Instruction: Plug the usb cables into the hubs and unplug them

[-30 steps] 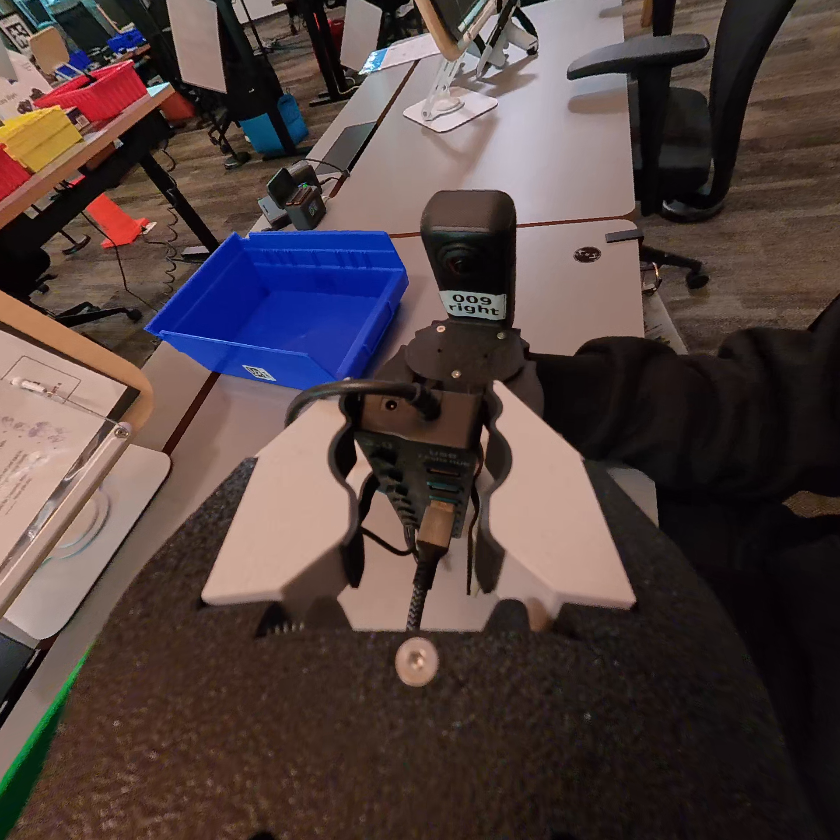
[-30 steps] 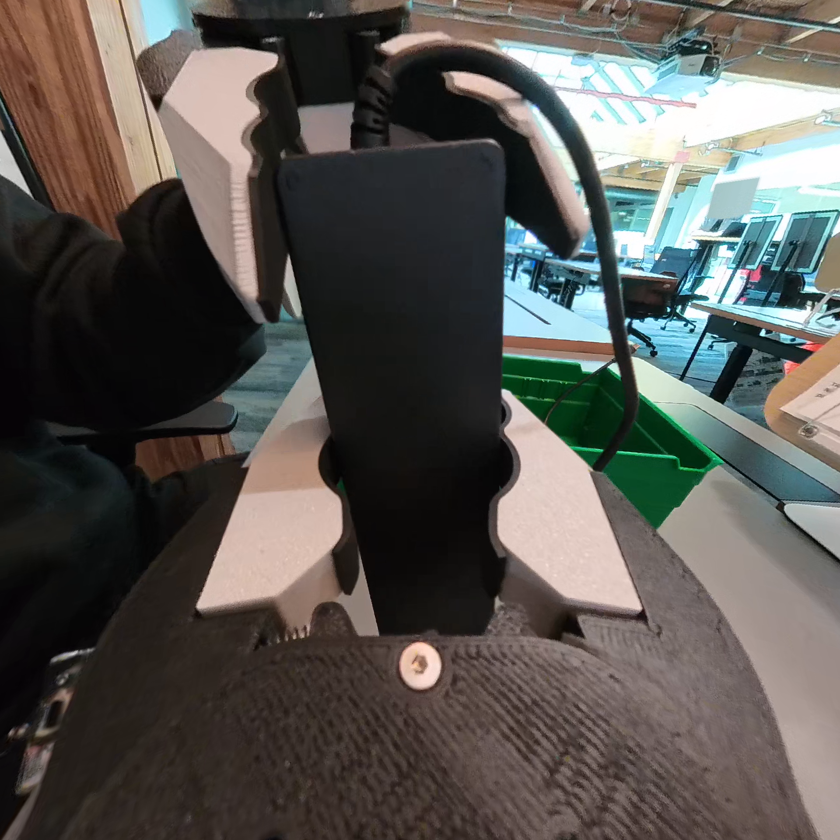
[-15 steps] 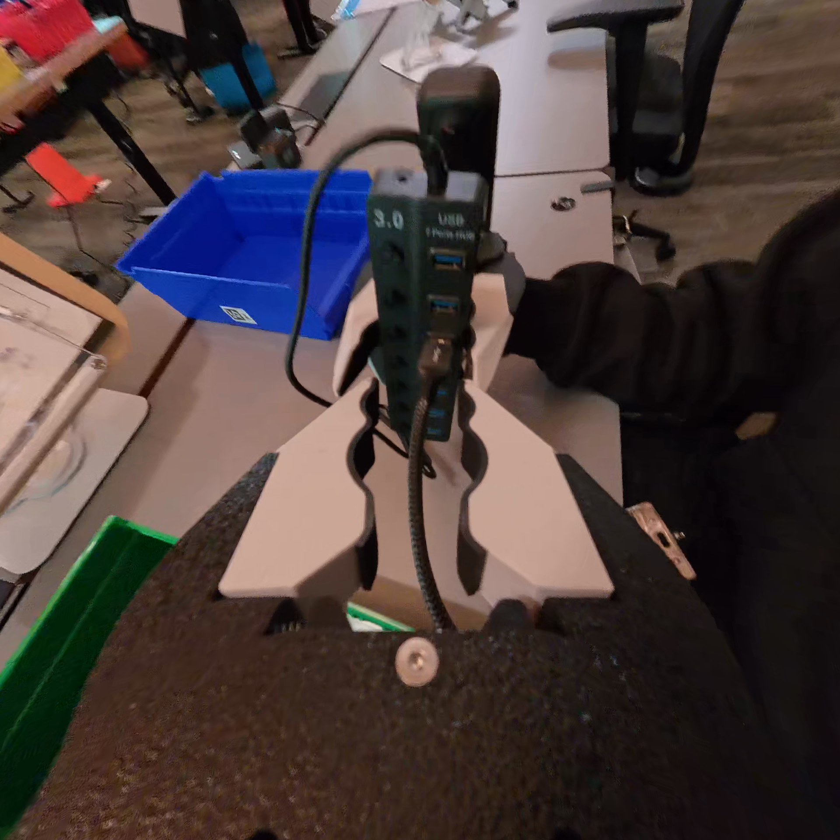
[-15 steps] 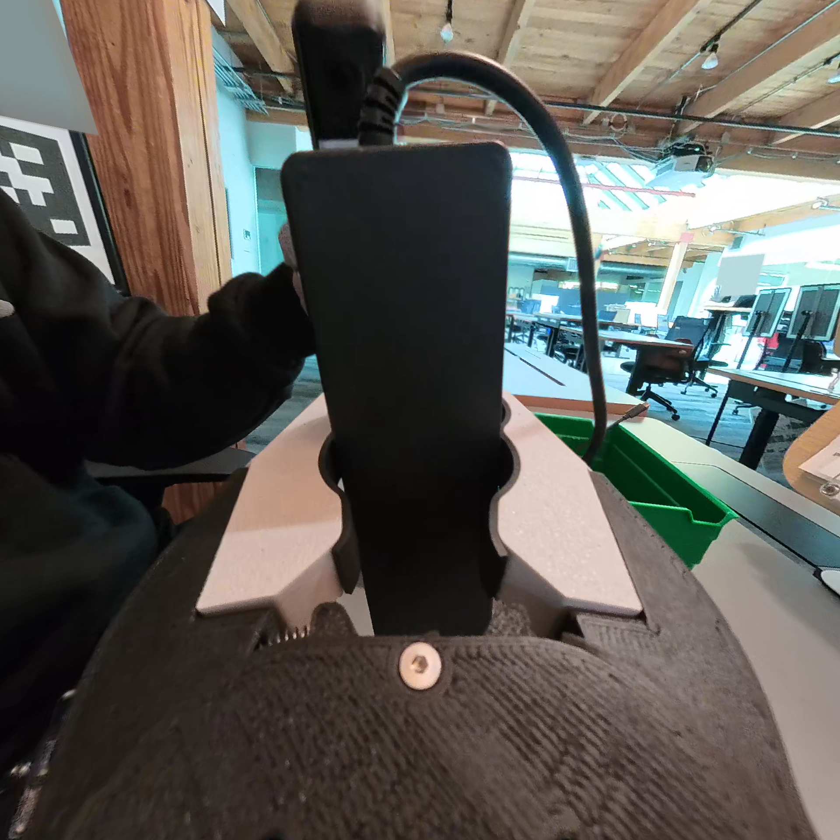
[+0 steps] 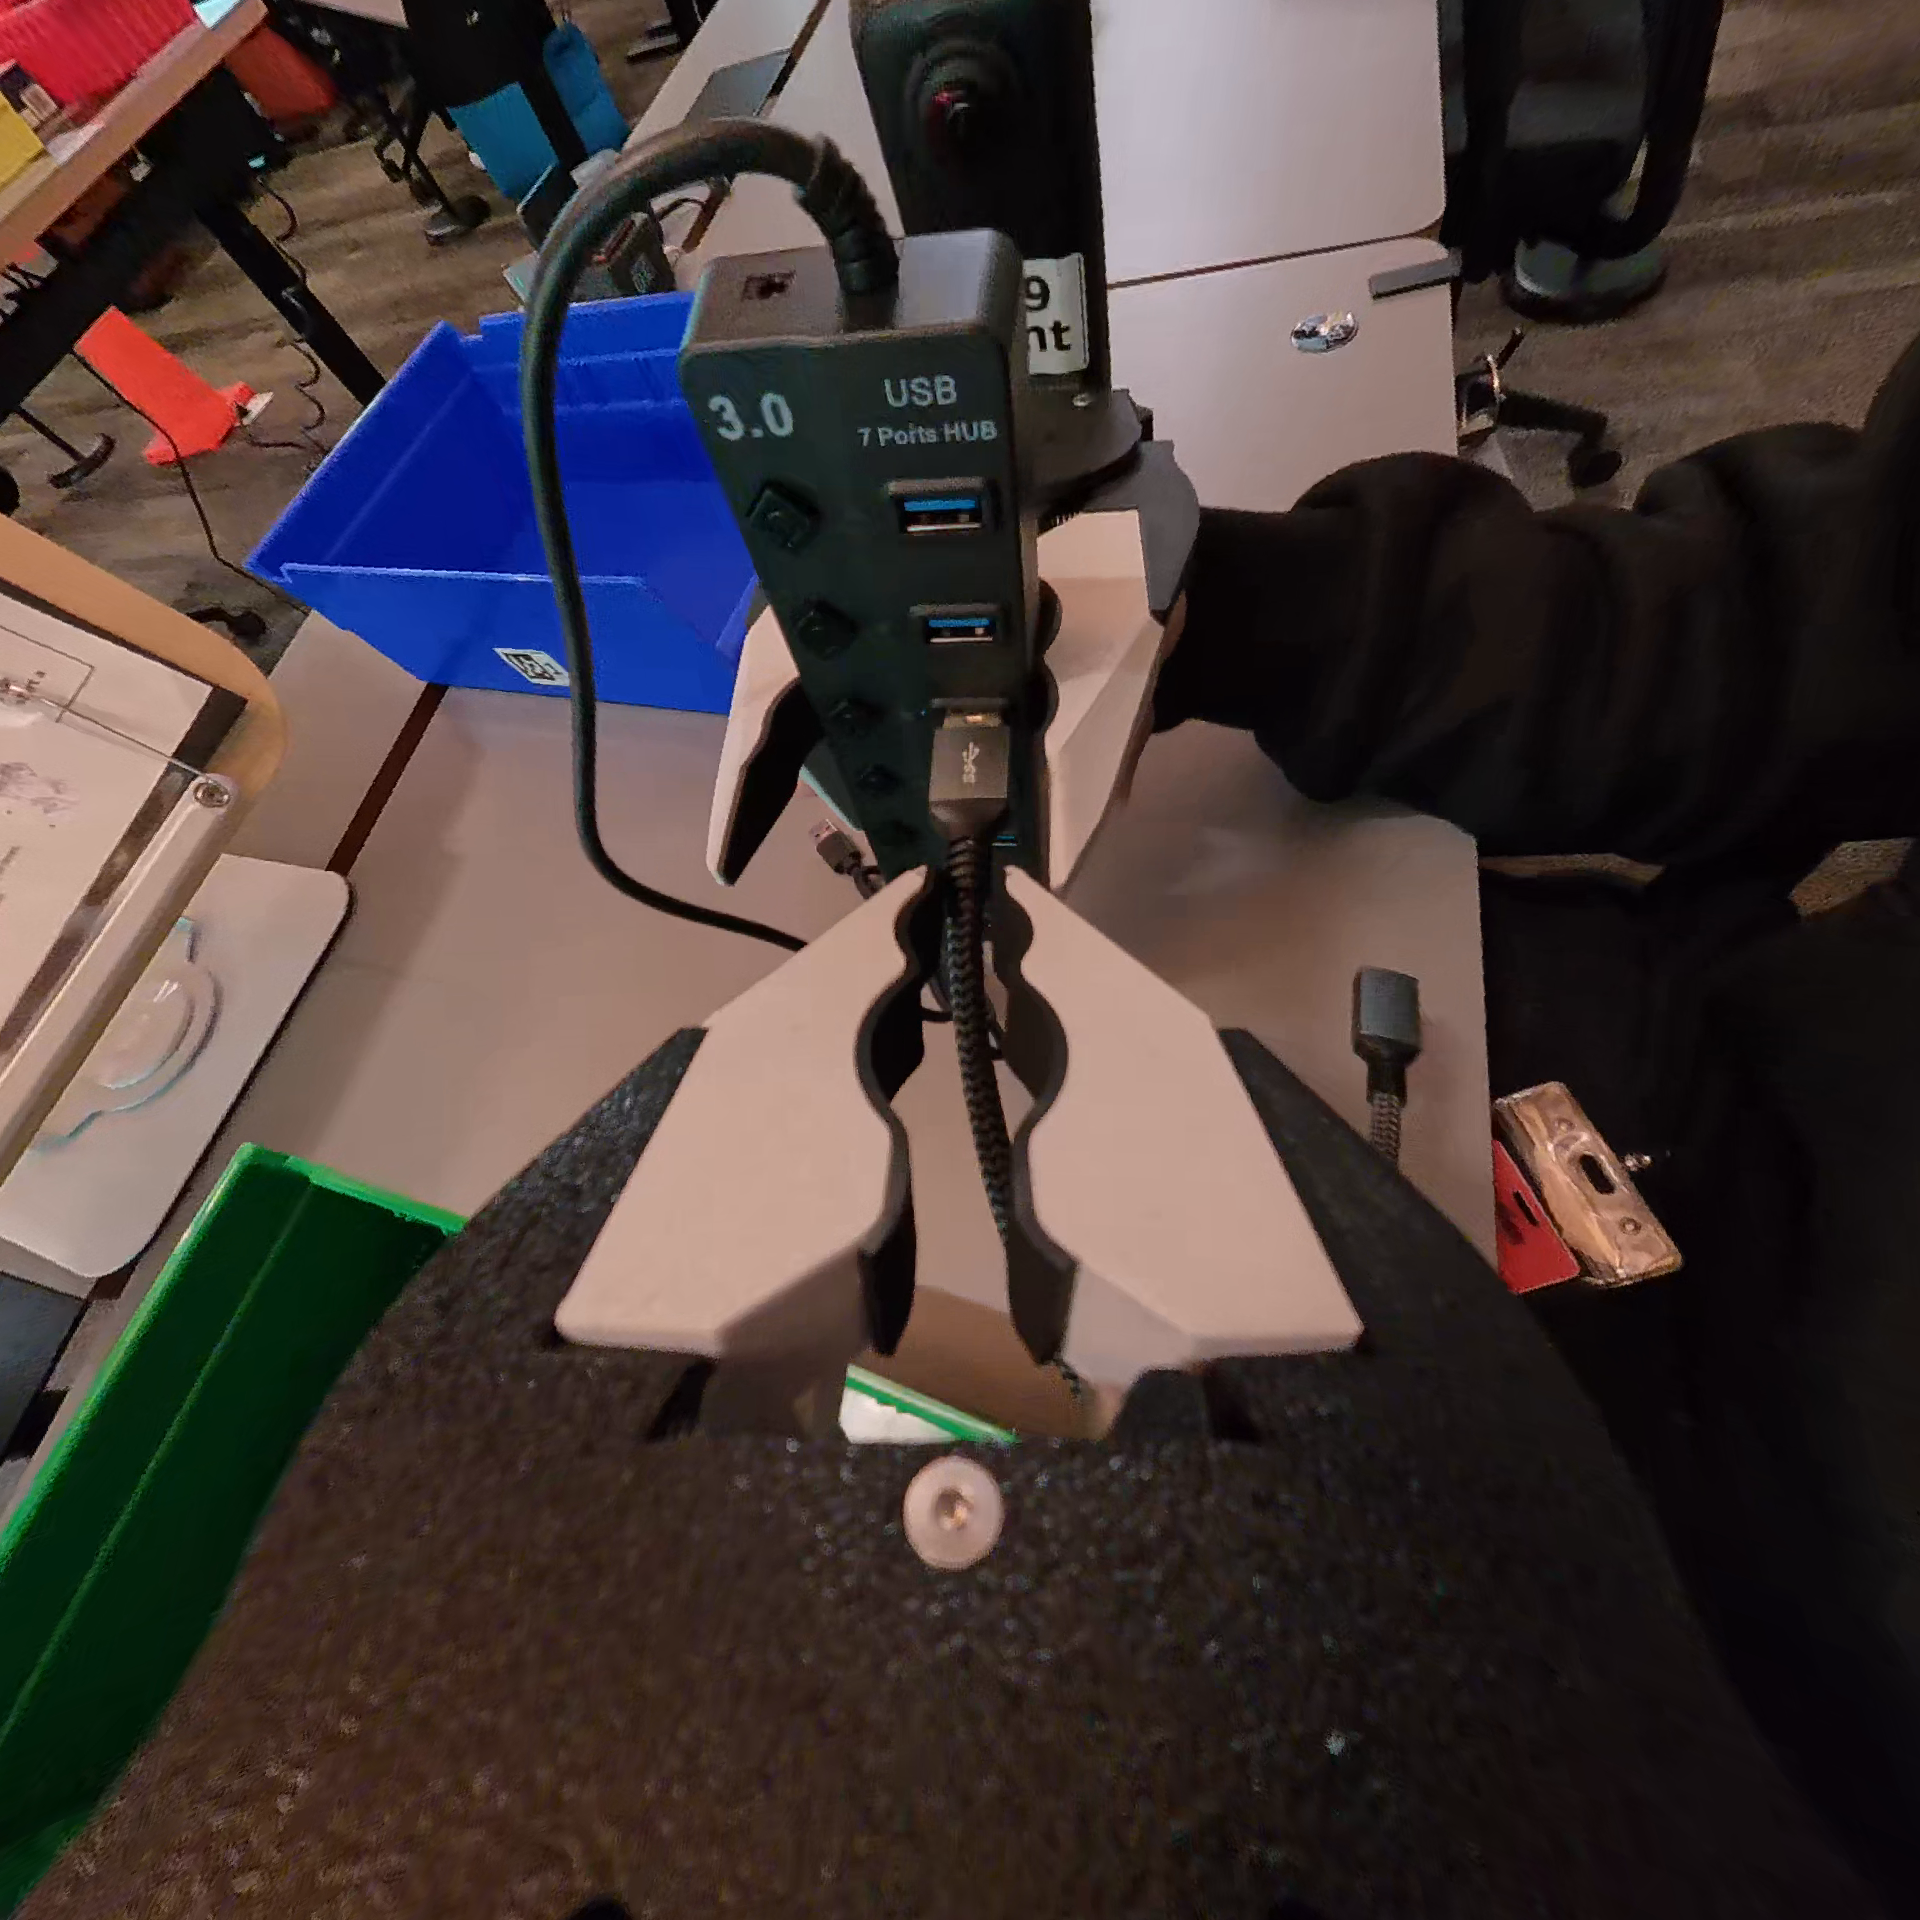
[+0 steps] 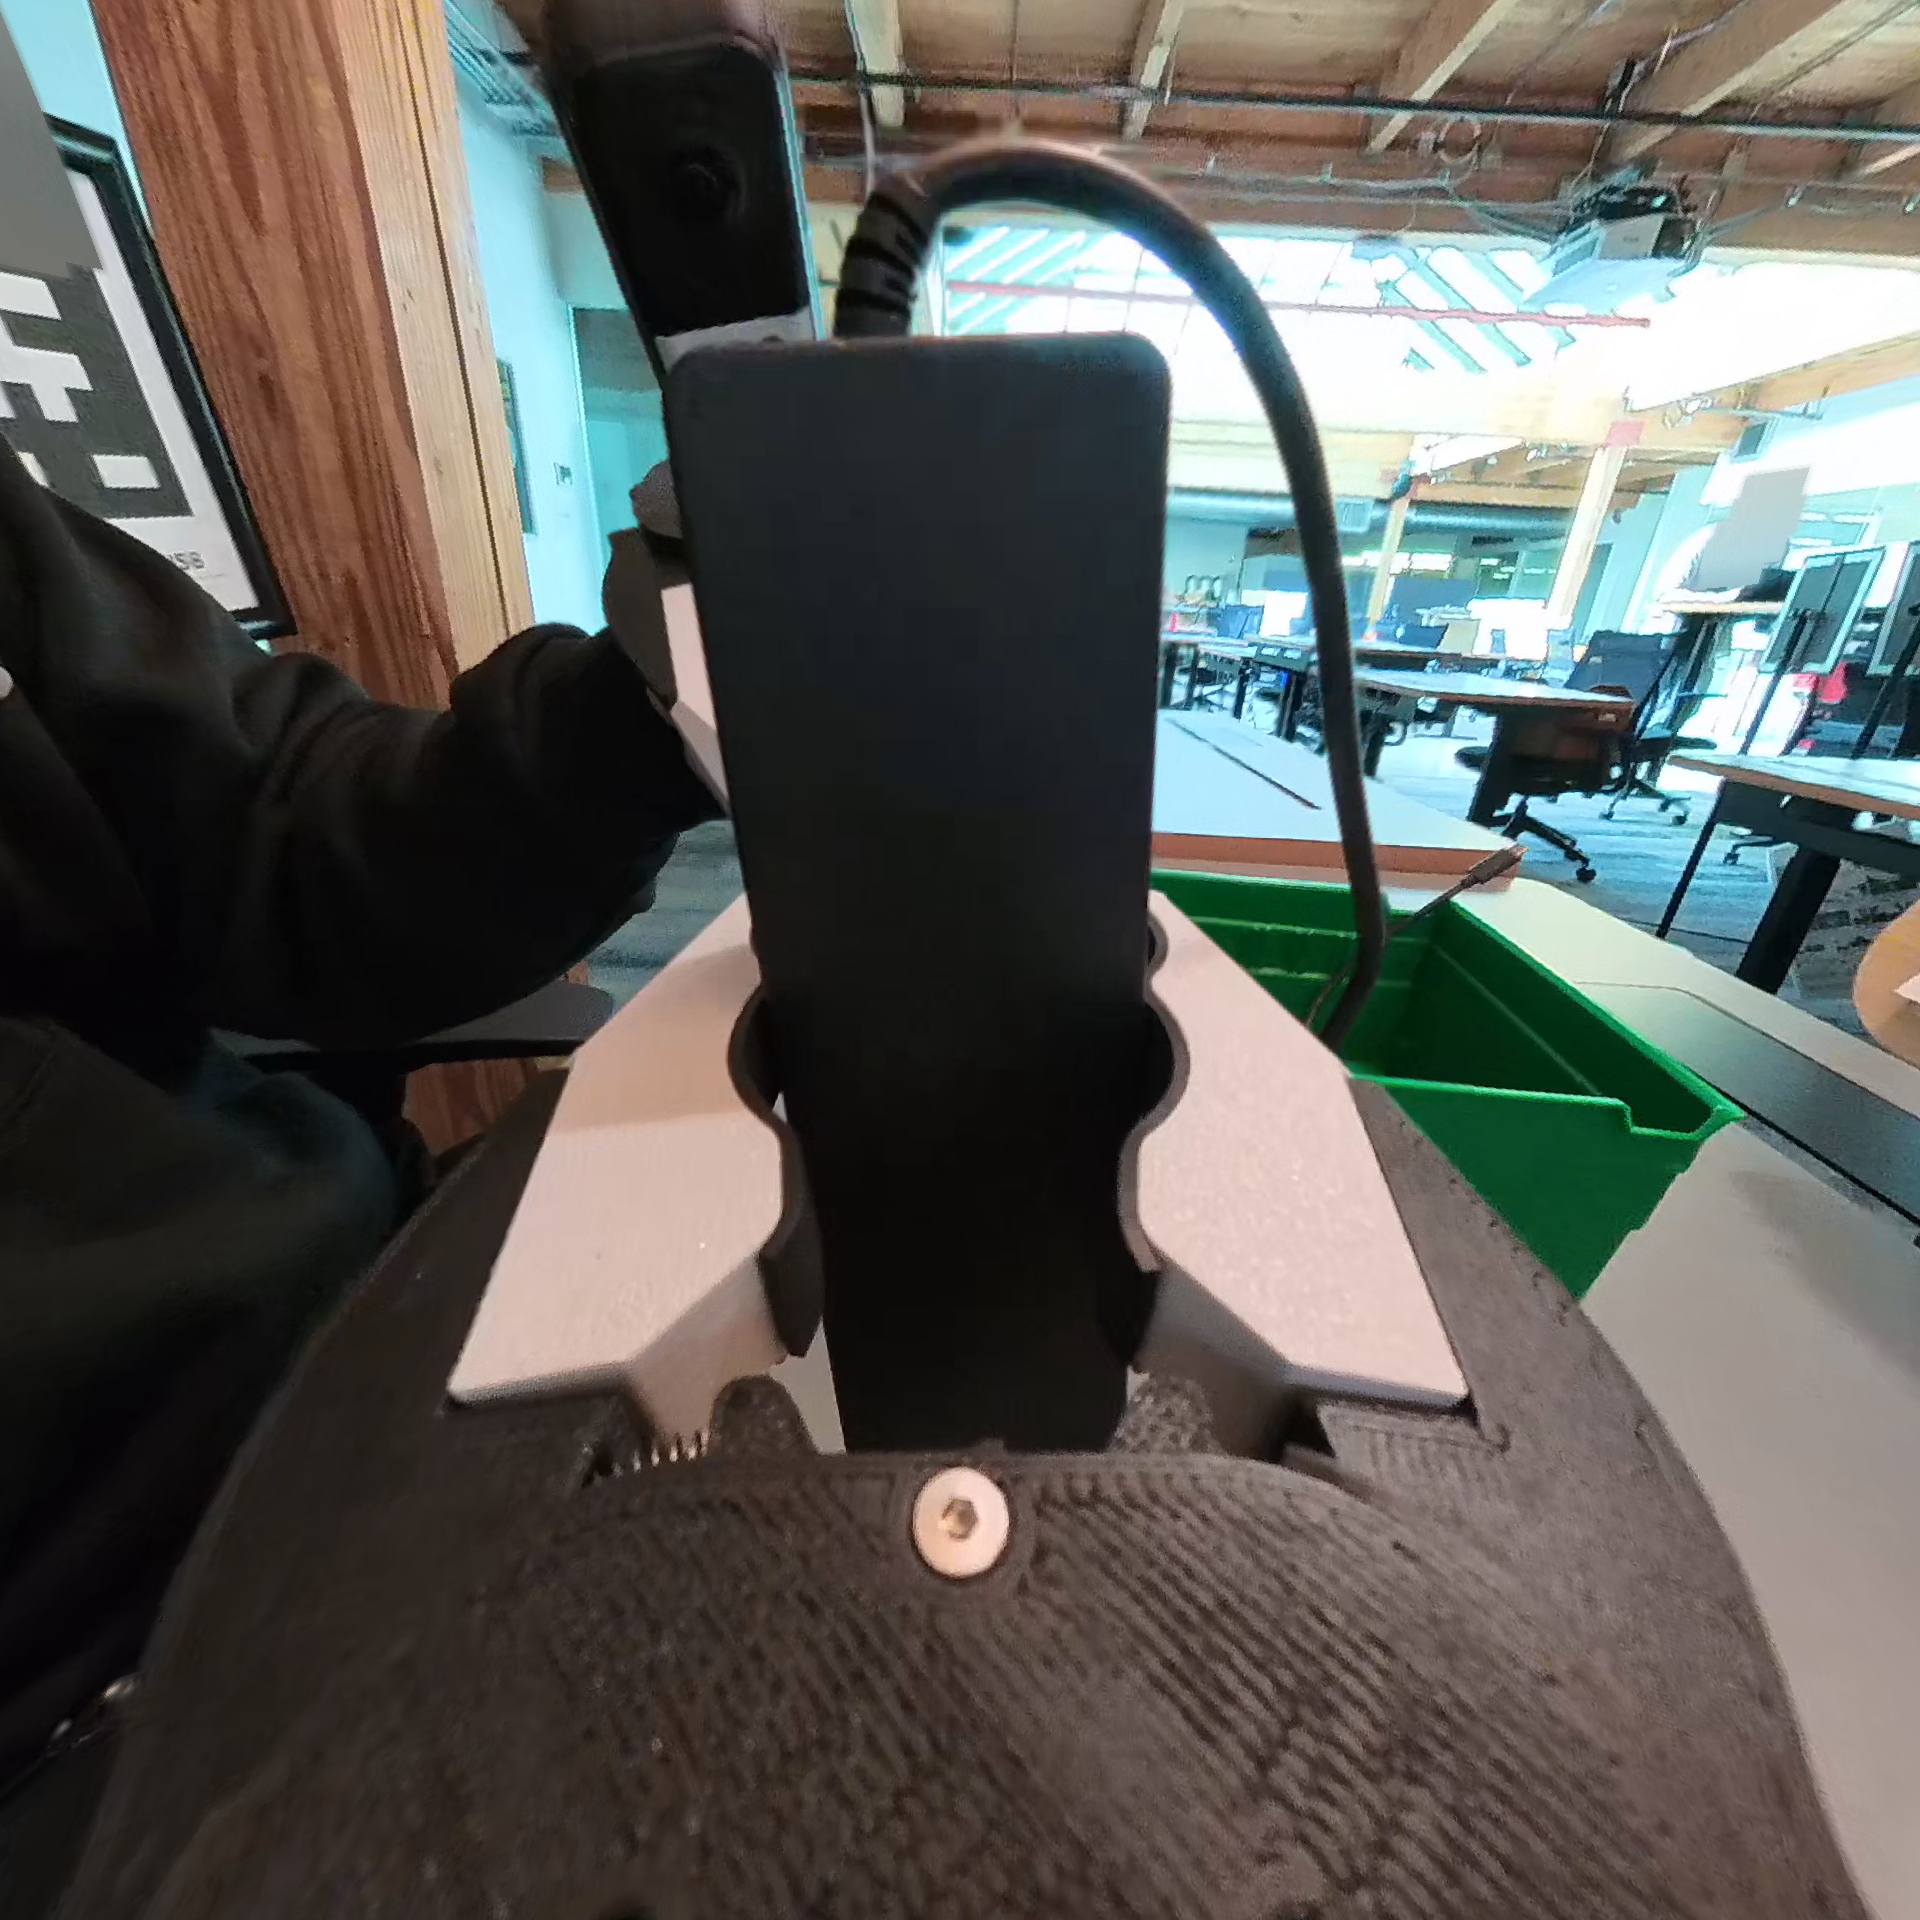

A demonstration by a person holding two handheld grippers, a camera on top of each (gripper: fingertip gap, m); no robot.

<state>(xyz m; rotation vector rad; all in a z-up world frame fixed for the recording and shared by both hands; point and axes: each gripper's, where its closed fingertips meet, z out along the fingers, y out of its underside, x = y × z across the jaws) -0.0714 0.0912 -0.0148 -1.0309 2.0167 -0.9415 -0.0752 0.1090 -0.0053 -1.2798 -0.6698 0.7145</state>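
A black USB hub [image 5: 894, 540] stands upright in my right gripper [image 5: 925, 769], which is shut on its lower half. In the right wrist view I see only the hub's plain back [image 6: 935, 779] between the right gripper's [image 6: 951, 1039] jaws. A grey USB plug [image 5: 971, 769] sits in the hub's third port. Its braided cable [image 5: 982, 1091] runs down between the jaws of my left gripper [image 5: 966, 894], which are closed around it just below the plug. The hub's own black cord [image 5: 561, 520] loops off its top. The cable's other connector [image 5: 1387, 1013] lies on the desk.
A blue bin [image 5: 468, 520] stands on the grey desk [image 5: 468, 987] behind the hub. A green bin [image 5: 156, 1455] is at the near left and also shows in the right wrist view [image 6: 1455, 1039]. A document stand [image 5: 104, 779] is at the left. A black sleeve [image 5: 1507, 644] reaches in from the right.
My left gripper has drawn back from around the hub and plug, down along the braided cable, and its jaws have narrowed onto the cable. The right gripper keeps holding the hub upright.
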